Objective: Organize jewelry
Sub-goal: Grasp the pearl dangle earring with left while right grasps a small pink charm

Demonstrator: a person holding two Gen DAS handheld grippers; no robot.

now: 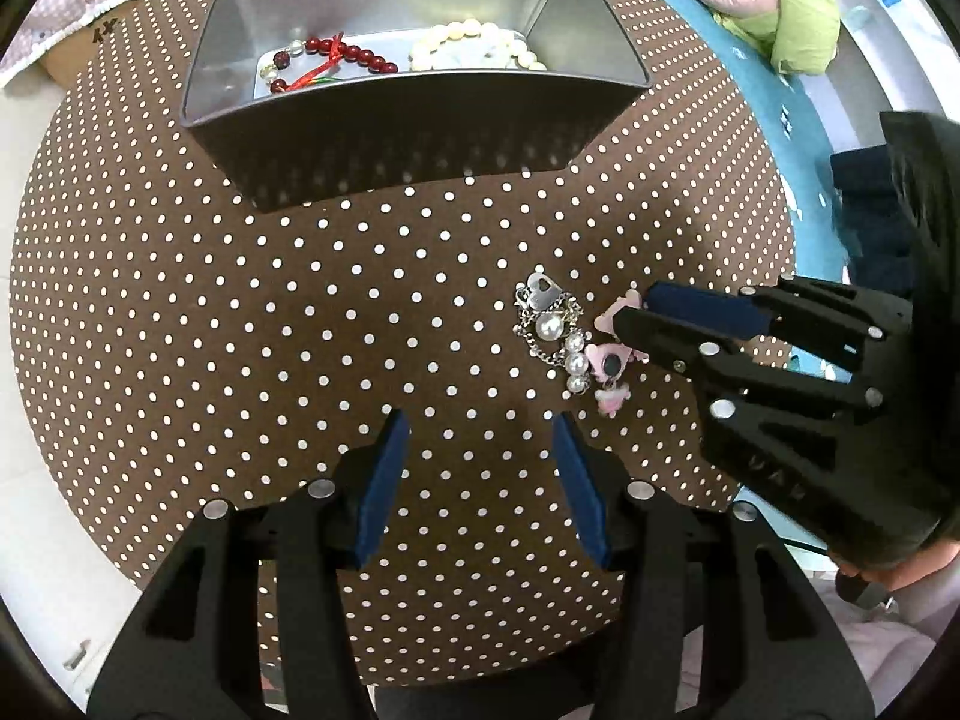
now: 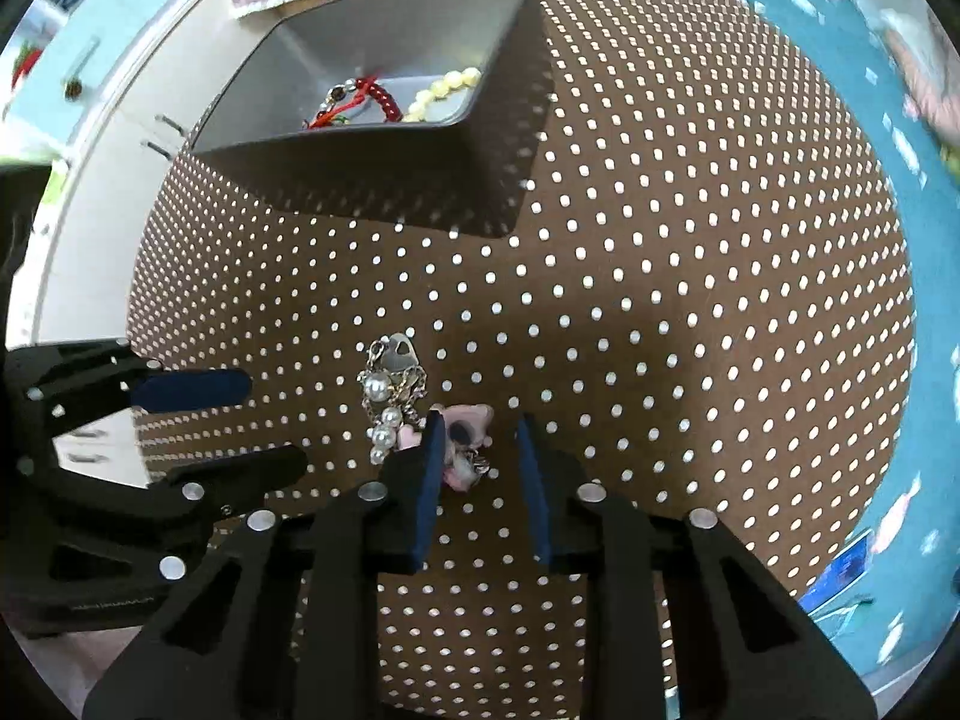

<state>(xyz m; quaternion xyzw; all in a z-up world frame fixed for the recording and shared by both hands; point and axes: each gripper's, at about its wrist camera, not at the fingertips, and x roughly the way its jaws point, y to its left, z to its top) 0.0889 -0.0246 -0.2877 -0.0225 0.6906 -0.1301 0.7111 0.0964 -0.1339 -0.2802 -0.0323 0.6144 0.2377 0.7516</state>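
Charm bracelet [image 2: 414, 405] pink end between right tool [image 2: 480, 426] pads, on tablecloth [image 2: 660, 330].

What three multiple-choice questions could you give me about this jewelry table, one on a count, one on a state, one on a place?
1. Bracelets in the metal tin: A one, B two, C four.
2. The left gripper is: A open and empty, B shut on pearls, C shut on a ring.
3. The pearl chain with pink charms lies: A in the tin, B in the left gripper, C on the dotted cloth.

B: a red bead bracelet and a cream bead bracelet.
A: only cloth between its pads.
C: it rests outside the tin.
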